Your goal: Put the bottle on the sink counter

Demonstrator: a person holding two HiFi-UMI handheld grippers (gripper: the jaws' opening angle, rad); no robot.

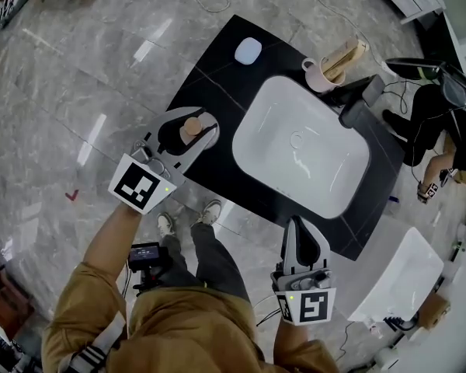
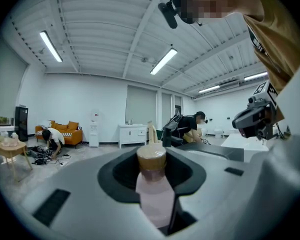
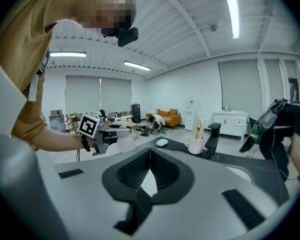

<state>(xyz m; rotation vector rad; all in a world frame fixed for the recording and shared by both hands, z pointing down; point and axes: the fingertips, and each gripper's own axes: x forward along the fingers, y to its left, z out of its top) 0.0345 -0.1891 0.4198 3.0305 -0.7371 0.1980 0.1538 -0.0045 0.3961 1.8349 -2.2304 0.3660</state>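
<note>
A pale pink bottle (image 1: pixel 192 127) with a tan cap stands upright between the jaws of my left gripper (image 1: pixel 205 121), which is shut on it. It hangs over the left end of the black sink counter (image 1: pixel 217 61), just left of the white basin (image 1: pixel 303 150); I cannot tell whether it touches the top. In the left gripper view the bottle (image 2: pixel 155 194) fills the gap of the left gripper (image 2: pixel 151 156). My right gripper (image 1: pixel 297 225) is at the counter's front edge, shut and empty. In the right gripper view its tips (image 3: pixel 150 150) meet, and the bottle (image 3: pixel 125 144) shows at left.
On the counter's far side lie a pale blue oval object (image 1: pixel 248 50), a pink cup (image 1: pixel 322 74) with wooden items, and a black faucet (image 1: pixel 361 99). A person (image 1: pixel 435 123) crouches at right. A white basin (image 1: pixel 396 274) sits on the floor at lower right.
</note>
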